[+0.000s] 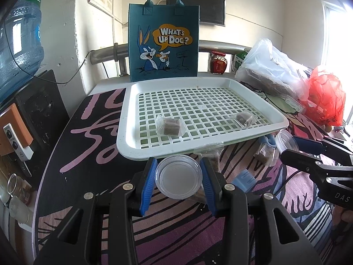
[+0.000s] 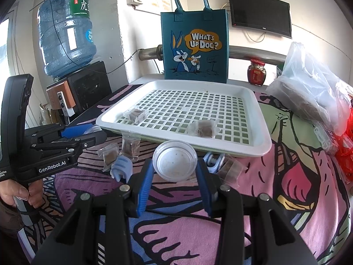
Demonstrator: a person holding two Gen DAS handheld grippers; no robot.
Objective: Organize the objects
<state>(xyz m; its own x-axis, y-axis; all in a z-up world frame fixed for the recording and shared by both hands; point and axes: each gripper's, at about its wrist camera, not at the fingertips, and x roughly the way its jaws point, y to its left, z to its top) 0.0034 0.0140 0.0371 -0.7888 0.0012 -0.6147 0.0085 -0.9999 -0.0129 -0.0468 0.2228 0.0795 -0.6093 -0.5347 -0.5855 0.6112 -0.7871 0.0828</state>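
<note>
- left gripper (image 1: pixel 178 177), bottom centre of the left wrist view: blue pads pressed on both sides of a clear round lid (image 1: pixel 178 180), jaws part closed and gripping it, lid held above the tabletop (image 1: pixel 92 132).
- right gripper (image 2: pixel 174 167), bottom centre of the right wrist view: pads clamped on a clear round cup (image 2: pixel 175 163) whose base faces the camera, tilted a little; jaws likewise part closed.
- in the left wrist view the right gripper enters from the right edge with the cup (image 1: pixel 285 142) at its tip; in the right wrist view the left gripper comes in at left, a hand (image 2: pixel 18 195) on its handle at lower left.
- just beyond the grippers, on the patterned cloth: wrapped brown snacks (image 2: pixel 109 155) left of centre and another (image 2: pixel 229 170) right of centre, with a pale blue clip (image 2: pixel 121 169) and a second clip (image 2: pixel 213 161) near the tray's front edge.
- white grid tray (image 1: pixel 132 145), centre of both views: two wrapped snacks lie in it well apart, one at front left (image 1: pixel 169 125), one towards the right (image 1: pixel 242 118).
- behind the tray, upper centre: a teal tote bag (image 1: pixel 164 44) standing upright.
- far right: a red-lidded jar (image 1: pixel 218 63), a clear plastic bag (image 1: pixel 271 70), a red bag (image 1: pixel 324 97).
- far left: a water bottle (image 2: pixel 66 35) on a black box.
</note>
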